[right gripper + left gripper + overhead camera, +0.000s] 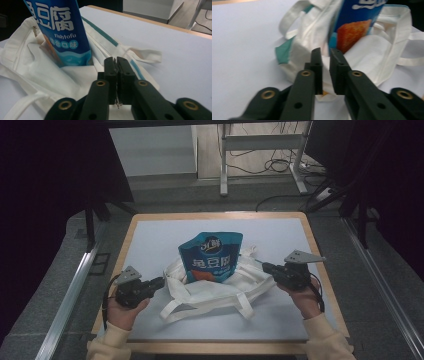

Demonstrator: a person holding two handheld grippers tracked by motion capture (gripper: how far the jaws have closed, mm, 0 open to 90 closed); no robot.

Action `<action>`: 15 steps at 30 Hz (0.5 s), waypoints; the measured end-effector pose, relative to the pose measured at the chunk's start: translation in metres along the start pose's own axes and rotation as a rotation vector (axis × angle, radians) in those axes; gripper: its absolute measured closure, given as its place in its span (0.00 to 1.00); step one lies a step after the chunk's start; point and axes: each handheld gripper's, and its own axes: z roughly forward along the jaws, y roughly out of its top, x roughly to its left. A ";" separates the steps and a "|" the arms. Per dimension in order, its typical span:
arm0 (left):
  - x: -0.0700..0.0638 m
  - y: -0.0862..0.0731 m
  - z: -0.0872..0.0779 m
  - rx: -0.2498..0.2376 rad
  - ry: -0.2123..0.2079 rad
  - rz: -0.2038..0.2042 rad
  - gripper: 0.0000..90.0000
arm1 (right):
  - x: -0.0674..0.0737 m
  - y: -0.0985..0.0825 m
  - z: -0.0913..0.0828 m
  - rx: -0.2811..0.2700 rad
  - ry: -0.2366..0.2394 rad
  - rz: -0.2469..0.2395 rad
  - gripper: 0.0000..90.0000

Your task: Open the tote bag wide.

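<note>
Pinching the cloth bag (pixel 210 287) at frame centre, both grippers (pixel 325 53) (pixel 115 61) are clamped on its rim. Uneven pulling could topple the snack pouch (pixel 211 257).

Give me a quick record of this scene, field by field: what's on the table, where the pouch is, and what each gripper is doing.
surface: white mat on a wood-edged table
bag: white cloth tote bag, lying mid-table, handles splayed
pouch: blue Fishtofu snack pouch, lower end inside the bag's mouth
left gripper: pinching the bag's cloth edge
right gripper: shut on the bag's opposite edge
</note>
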 end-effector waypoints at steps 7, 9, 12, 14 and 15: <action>0.013 -0.014 0.005 0.017 0.078 -0.014 0.50 | -0.005 -0.018 -0.017 -0.022 -0.013 0.015 0.60; 0.020 -0.019 0.011 0.035 0.100 -0.017 0.45 | -0.007 -0.027 -0.025 -0.027 -0.033 0.018 0.54; 0.023 -0.022 0.014 0.049 0.115 -0.020 0.42 | -0.009 -0.035 -0.030 -0.029 -0.038 0.033 0.51; 0.026 -0.026 0.017 0.061 0.129 -0.022 0.40 | -0.013 -0.047 -0.032 -0.004 -0.057 0.040 0.50; 0.027 -0.028 0.019 0.068 0.133 -0.026 0.40 | -0.013 -0.047 -0.032 -0.004 -0.057 0.040 0.50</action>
